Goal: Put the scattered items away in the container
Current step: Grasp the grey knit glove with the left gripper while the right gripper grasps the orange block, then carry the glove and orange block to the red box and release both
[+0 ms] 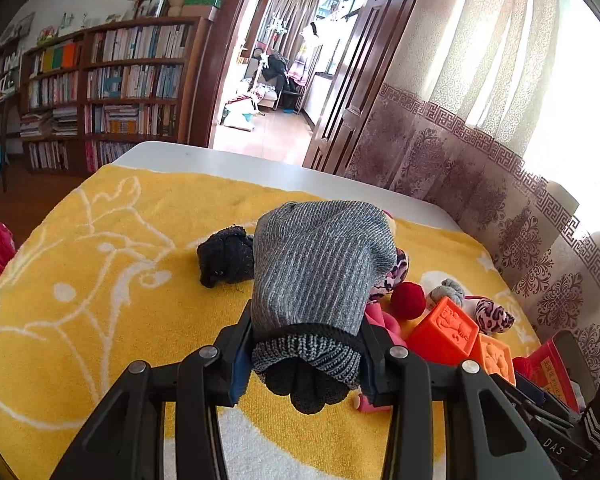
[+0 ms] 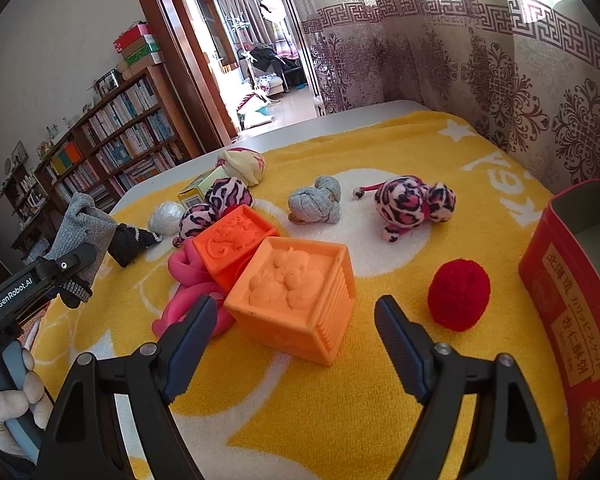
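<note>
My left gripper (image 1: 306,344) is shut on a grey ribbed sock (image 1: 320,264), held just above the yellow towel (image 1: 100,280). The right wrist view shows the same gripper (image 2: 66,276) with that sock (image 2: 82,228) at the left edge, a gloved hand below it. My right gripper (image 2: 296,308) stands open with nothing held, its fingers either side of the near corner of a light orange block (image 2: 292,276), not touching it. A red tin container (image 2: 564,288) stands open at the right. A red pompom (image 2: 458,294) lies between block and tin.
A darker orange block (image 2: 232,236), a pink rubbery toy (image 2: 188,292), a black sock (image 2: 130,240), a knotted grey sock (image 2: 316,202), a leopard plush (image 2: 412,204), a white ball (image 2: 166,216) and a small box (image 2: 198,194) lie on the towel. Curtains hang behind the table.
</note>
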Available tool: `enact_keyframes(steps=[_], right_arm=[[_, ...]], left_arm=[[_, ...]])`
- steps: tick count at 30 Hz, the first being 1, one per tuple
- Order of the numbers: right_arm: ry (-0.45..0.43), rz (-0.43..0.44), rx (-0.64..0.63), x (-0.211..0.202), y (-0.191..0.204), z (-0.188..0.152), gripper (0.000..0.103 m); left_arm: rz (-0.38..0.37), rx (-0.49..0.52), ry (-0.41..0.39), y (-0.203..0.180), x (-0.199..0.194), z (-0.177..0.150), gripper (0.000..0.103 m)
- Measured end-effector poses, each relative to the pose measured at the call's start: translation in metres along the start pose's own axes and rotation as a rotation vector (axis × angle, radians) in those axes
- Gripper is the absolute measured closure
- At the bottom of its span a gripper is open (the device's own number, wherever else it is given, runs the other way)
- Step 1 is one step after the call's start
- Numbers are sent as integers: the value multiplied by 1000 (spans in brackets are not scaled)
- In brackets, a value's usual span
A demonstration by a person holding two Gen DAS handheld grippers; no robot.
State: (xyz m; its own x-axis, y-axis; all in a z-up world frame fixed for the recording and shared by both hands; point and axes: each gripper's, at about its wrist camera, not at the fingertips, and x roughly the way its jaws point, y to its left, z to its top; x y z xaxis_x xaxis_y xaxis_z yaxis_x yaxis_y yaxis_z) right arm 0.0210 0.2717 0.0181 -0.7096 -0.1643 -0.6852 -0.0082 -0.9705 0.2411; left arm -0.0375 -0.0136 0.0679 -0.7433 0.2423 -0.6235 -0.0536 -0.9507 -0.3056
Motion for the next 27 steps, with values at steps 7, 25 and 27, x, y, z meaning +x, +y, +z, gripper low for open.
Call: enact_keyframes(steps=[7, 25, 27], right_arm=[[72, -87, -20, 23, 3, 0, 19], [-120, -18, 26, -30, -9, 0, 46], [-137, -14, 44, -35, -13, 2, 46]], left_arm=[[-6, 46, 28, -14, 7, -8, 59], [-51, 62, 38, -23, 9, -13, 59], [-56, 65, 37, -24, 8, -13, 59]])
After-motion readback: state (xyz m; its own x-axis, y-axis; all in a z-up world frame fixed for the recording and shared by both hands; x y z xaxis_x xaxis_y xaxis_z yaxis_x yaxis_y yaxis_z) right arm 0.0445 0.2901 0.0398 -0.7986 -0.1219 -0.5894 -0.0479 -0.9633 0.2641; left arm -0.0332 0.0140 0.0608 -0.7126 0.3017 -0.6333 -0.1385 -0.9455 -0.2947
